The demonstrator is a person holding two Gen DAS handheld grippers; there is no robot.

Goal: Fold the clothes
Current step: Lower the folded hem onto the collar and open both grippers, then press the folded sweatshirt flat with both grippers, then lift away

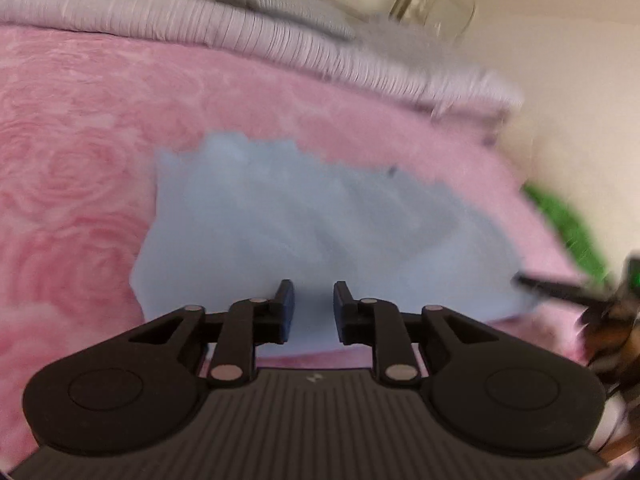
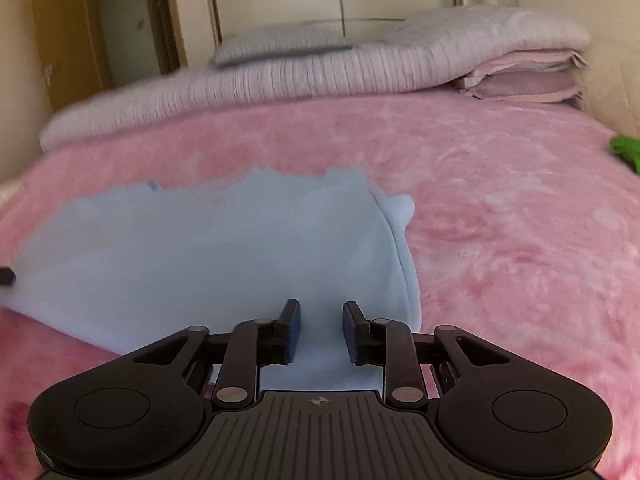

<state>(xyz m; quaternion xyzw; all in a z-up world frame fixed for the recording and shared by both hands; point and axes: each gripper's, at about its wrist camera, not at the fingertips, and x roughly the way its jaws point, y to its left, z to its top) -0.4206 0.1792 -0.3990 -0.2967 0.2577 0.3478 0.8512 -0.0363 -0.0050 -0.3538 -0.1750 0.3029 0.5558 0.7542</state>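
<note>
The light blue garment (image 2: 208, 260) lies partly folded on the pink blanket (image 2: 500, 220), at 12 o'clock from both tongs. The left gripper (image 1: 314, 308) and right gripper (image 2: 322, 330) hover with jaws apart, holding nothing. Each should pinch a near-edge corner cleanly, then lift evenly together.

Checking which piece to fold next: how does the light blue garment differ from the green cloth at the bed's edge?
The light blue garment lies spread out right under both grippers, mid-bed; the green cloth sits far off at the bed's right edge. The blue garment shows almost whole, with a folded-over right side; the green cloth is only partly in frame, so its shape can't be told. Both rest on the pink blanket.
</note>
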